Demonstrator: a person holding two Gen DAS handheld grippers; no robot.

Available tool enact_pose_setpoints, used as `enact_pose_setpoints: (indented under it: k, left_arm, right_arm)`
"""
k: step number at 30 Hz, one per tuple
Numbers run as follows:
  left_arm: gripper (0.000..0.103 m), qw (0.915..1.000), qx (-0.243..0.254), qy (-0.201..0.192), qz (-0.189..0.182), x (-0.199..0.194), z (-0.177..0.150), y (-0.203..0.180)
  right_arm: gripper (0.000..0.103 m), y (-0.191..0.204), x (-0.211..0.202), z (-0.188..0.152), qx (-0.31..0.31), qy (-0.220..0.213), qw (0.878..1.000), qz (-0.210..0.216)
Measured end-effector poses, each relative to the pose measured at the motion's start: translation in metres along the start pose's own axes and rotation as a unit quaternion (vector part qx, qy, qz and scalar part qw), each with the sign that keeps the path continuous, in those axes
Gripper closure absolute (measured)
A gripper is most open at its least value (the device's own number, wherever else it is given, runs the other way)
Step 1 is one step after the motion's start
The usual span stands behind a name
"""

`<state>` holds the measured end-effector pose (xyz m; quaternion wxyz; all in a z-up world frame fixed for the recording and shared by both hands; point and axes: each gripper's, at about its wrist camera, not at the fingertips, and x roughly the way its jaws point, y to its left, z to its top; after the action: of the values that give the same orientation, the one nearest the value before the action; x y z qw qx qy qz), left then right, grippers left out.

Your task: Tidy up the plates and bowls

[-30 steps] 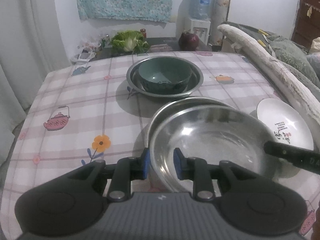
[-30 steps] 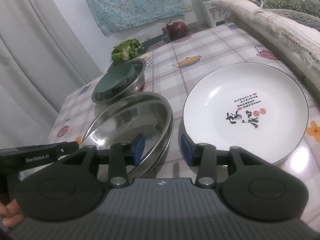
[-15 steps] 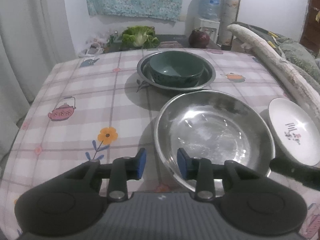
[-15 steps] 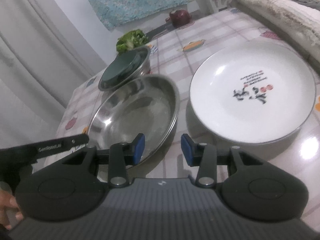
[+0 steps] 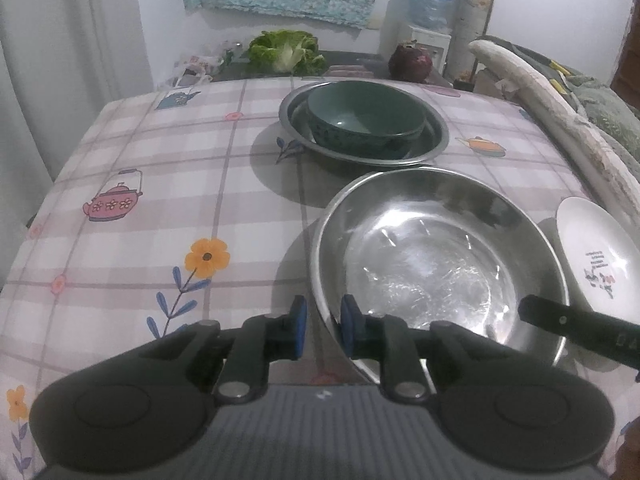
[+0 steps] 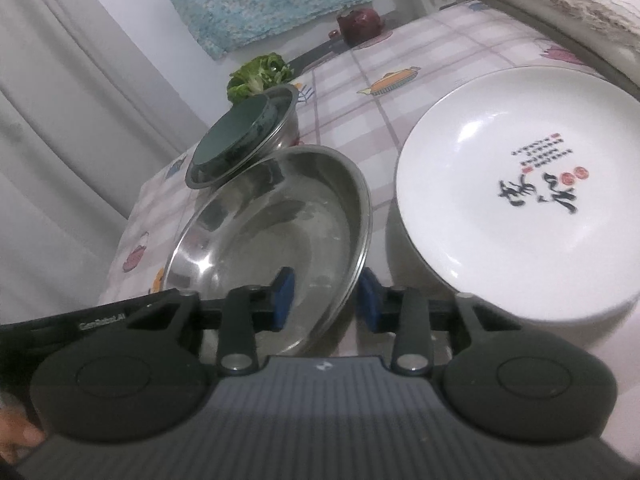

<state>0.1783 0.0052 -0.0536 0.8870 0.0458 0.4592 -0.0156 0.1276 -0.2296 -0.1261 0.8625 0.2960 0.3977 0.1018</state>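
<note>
A big steel basin [image 5: 432, 264] [image 6: 280, 220] rests on the checked tablecloth [image 5: 160, 160]. My left gripper [image 5: 323, 332] is at its near left rim, jaws closing, the blue pads tight about the rim. My right gripper [image 6: 324, 304] straddles the opposite rim, jaws closing, with room left beside each pad. One of its fingers [image 5: 568, 324] shows in the left wrist view. A white plate [image 6: 520, 200] [image 5: 600, 256] with dark lettering lies right of the basin. Farther back a green bowl [image 5: 364, 116] [image 6: 236, 132] sits inside a smaller steel basin [image 5: 436, 140].
Beyond the table's far edge lie a leafy cabbage [image 5: 284, 52] and a dark red teapot [image 6: 360, 22]. A water dispenser [image 5: 428, 4] stands against the wall. A draped couch back [image 5: 560, 100] runs along the right side, and curtains [image 5: 60, 60] hang at the left.
The big basin, raised and tilted a second ago, now lies flat on the cloth. Left jaws widened, then narrowed on the rim. Right jaws narrowed around the other rim.
</note>
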Motion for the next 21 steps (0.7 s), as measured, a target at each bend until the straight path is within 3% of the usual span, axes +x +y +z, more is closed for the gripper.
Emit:
enact_pose_setpoints:
  k: [5, 21]
  left_arm:
    - [0.085, 1.0, -0.007, 0.002, -0.001, -0.001, -0.001, 0.005]
    - [0.084, 0.9996, -0.023, 0.014, 0.004, -0.021, -0.023, 0.02]
  right_arm:
    - [0.084, 0.004, 0.007, 0.0, -0.026, 0.012, 1.0, -0.007]
    - [0.084, 0.017, -0.001, -0.02, -0.045, 0.039, 0.998, 0.006]
